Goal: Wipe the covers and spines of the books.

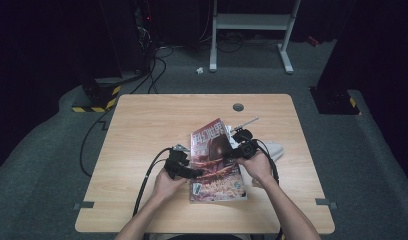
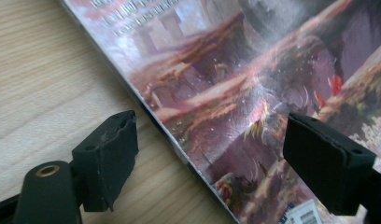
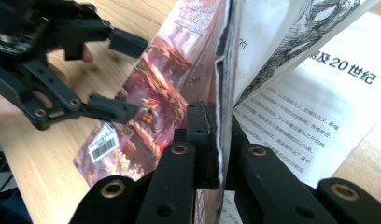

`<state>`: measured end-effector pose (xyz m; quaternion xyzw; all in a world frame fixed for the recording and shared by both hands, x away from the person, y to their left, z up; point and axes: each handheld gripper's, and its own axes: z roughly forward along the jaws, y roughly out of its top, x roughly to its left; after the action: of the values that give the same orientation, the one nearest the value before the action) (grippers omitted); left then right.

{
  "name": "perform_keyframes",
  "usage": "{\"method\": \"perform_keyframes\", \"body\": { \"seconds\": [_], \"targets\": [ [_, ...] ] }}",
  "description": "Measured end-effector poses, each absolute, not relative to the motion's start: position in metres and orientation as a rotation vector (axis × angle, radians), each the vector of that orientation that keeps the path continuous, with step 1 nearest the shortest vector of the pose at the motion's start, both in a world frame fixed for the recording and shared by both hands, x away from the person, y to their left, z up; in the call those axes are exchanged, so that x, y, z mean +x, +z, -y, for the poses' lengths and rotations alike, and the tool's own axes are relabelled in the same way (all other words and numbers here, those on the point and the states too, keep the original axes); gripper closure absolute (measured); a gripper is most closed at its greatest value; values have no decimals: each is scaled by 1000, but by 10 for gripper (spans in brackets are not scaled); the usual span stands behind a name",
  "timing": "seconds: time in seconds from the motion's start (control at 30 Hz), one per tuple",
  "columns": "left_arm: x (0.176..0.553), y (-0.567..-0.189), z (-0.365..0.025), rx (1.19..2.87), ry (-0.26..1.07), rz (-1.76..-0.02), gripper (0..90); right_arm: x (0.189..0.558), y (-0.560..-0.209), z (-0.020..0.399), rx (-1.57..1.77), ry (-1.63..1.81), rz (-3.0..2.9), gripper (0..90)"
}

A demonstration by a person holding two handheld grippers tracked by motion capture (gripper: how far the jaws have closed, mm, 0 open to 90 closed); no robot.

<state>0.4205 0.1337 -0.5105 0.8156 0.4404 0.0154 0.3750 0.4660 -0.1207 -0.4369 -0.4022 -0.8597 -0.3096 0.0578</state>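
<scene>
Right claw (image 3: pixel 215 140) pinching the magazine (image 1: pixel 214 160) cover's edge, left claw (image 2: pixel 212 154) spread over the spine side: lift slowly, lest the cover tear, bracing the desk-bound (image 1: pixel 142 130) pages.

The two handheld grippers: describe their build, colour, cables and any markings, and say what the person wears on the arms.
Both the left gripper and the right gripper are matte black, with linkage arms pinned by brass-coloured rivets and blocky black pads. A black cable trails from the left one. A small green light shows on its body. No sleeves cover the forearms.
</scene>
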Motion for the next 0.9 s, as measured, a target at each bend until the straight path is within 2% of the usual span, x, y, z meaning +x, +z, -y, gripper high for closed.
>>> {"method": "perform_keyframes", "body": {
  "seconds": [0.2,0.3,0.47,0.7,0.8,0.9],
  "targets": [
    [421,-512,-132,2058,-19,-1107,186,462,-426,120,-1179,-1002,2604,868],
    [419,-512,-130,2066,-1,-1101,222,462,-427,120,-1182,-1002,2599,868],
    [420,-511,-132,2056,9,-1121,362,465,-431,119,-1201,-974,2624,867],
    [420,-510,-133,2061,21,-1150,437,468,-441,113,-1228,-906,2701,861],
    [419,-510,-132,2064,35,-1151,453,470,-449,114,-1259,-886,2714,828],
    [417,-510,-131,2086,66,-1139,488,474,-457,115,-1319,-813,2752,706]
  ]
}}
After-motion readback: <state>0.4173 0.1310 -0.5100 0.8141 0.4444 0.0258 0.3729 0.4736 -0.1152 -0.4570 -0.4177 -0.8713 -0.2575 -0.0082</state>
